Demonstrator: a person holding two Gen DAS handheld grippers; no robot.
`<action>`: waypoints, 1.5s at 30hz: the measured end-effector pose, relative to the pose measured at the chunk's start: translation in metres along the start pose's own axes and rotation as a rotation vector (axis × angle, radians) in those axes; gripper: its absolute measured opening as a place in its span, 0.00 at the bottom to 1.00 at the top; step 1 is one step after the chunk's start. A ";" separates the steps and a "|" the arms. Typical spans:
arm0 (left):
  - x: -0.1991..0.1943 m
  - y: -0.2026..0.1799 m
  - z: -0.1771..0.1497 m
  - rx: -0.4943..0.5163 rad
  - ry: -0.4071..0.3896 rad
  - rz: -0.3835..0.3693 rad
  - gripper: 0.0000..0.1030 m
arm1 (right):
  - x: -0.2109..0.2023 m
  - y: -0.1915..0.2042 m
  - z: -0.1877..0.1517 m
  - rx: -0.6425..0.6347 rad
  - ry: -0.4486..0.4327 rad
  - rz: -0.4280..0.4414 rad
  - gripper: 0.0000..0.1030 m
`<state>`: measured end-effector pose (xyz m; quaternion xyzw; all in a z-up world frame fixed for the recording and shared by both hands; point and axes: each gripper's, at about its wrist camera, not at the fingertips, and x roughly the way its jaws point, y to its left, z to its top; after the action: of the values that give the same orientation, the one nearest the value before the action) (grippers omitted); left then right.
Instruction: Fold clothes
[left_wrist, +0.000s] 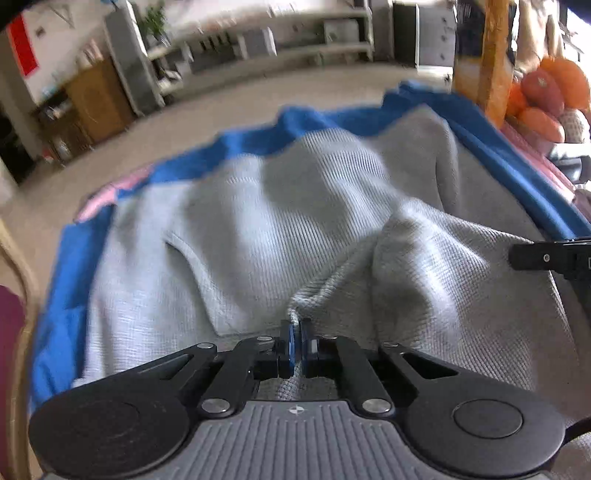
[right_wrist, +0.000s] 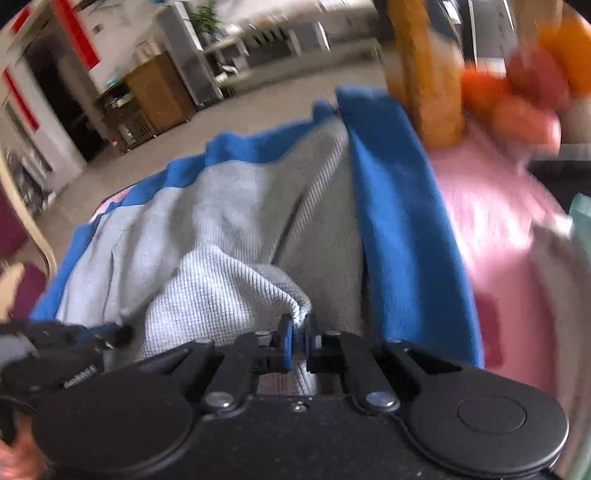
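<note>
A light grey waffle-knit garment (left_wrist: 280, 206) lies spread over a blue cloth (left_wrist: 255, 136). My left gripper (left_wrist: 295, 325) is shut on a bunched fold of the grey garment, which rises in a ridge from its pads. In the right wrist view the same grey garment (right_wrist: 221, 236) lies on the blue cloth (right_wrist: 399, 221). There my right gripper (right_wrist: 300, 325) is shut on another pinched edge of it. The right gripper's black body (left_wrist: 550, 258) shows at the right edge of the left wrist view. At the lower left of the right wrist view is the left gripper's body (right_wrist: 62, 354).
A pink sheet (right_wrist: 491, 206) lies right of the blue cloth. Orange and red cushions (left_wrist: 546, 96) and an orange post (left_wrist: 495, 55) stand at the far right. A curved wooden chair frame (right_wrist: 26, 206) with a maroon seat stands left. Shelves and a wooden cabinet (left_wrist: 99, 99) line the far wall.
</note>
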<state>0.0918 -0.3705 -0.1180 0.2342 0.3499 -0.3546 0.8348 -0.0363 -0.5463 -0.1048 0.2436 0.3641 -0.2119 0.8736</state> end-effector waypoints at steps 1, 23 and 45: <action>-0.012 0.002 -0.002 -0.021 -0.028 0.006 0.04 | -0.008 0.006 0.002 -0.025 -0.028 0.007 0.06; -0.066 0.088 -0.059 -0.255 0.055 0.038 0.36 | -0.062 0.008 0.012 0.154 0.093 0.095 0.45; -0.091 0.070 -0.130 -0.310 0.099 -0.138 0.47 | -0.096 0.010 -0.066 0.070 0.123 0.061 0.51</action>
<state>0.0446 -0.2035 -0.1235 0.0952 0.4564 -0.3411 0.8162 -0.1278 -0.4817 -0.0721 0.2975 0.4018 -0.1823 0.8467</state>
